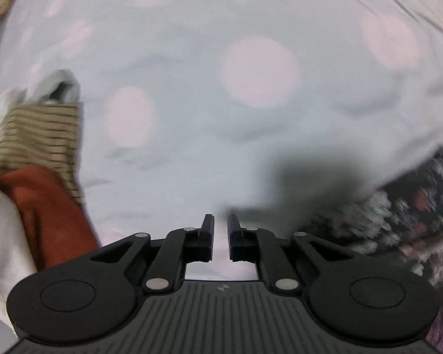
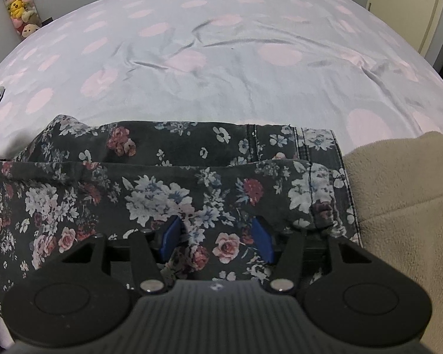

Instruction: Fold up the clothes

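A dark floral garment [image 2: 162, 183] lies folded across the near part of the bed, with one layer lapped over another. My right gripper [image 2: 218, 233] points down at it; its blue pads [image 2: 172, 236] stand apart, low against the flowered cloth, which lies flat between them. In the left wrist view the same floral garment [image 1: 413, 206] shows blurred at the right edge. My left gripper [image 1: 220, 221] hangs over bare sheet to the left of it, fingers almost together with nothing between them.
The bed wears a pale blue sheet with pink dots [image 2: 221, 59], creased in the middle. A beige fleece [image 2: 398, 206] lies right of the floral garment. Striped [image 1: 44, 129], rust-red [image 1: 50, 206] and white [image 1: 0, 236] clothes are stacked at the left. Plush toys [image 2: 19, 3] stand far left.
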